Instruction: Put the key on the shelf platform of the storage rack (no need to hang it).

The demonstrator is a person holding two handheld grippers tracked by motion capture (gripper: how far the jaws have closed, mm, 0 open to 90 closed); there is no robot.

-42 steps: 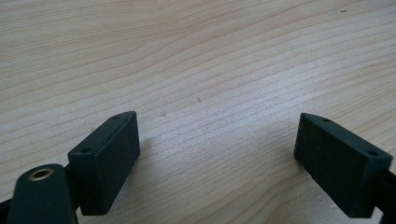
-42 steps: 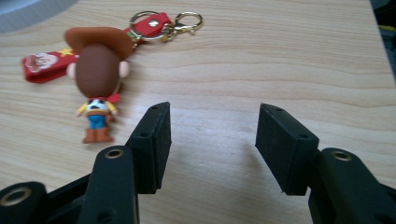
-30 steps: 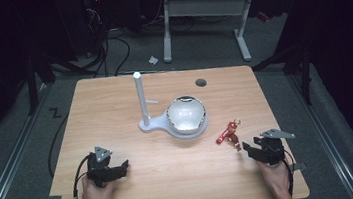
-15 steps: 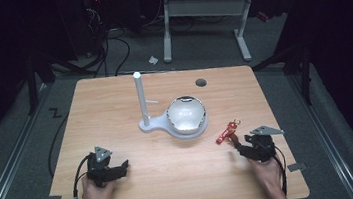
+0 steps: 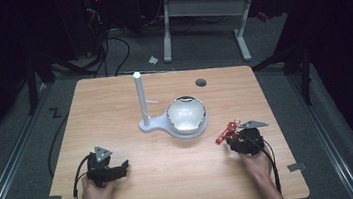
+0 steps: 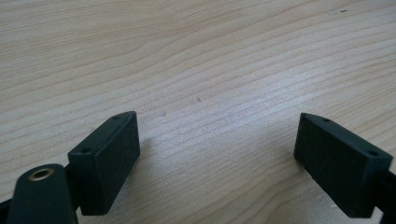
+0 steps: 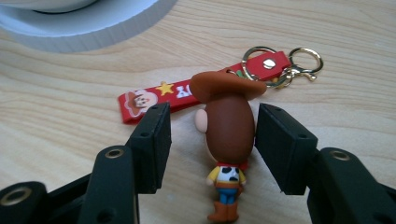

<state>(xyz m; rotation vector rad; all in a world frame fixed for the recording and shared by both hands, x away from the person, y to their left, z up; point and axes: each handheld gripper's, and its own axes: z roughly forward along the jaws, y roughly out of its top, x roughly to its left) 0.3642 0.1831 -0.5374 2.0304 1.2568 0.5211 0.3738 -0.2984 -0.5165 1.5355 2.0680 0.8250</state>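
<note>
My right gripper (image 7: 212, 135), jaws just closing but not yet pressing, straddles the small rubbery cowboy-figure keychain with red strap (image 7: 227, 135); light, squashy, best pinched at its head.

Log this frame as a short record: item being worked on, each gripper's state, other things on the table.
item: cowboy figure keychain with red strap and gold rings, lying on the table
right gripper: jaws either side of the figure's head, just been closing; the right pad looks at or near the head, a gap shows at the left pad
left gripper: open, nothing between the jaws, low over bare wood
other things: white stand with upright post and a bowl on its base
</note>
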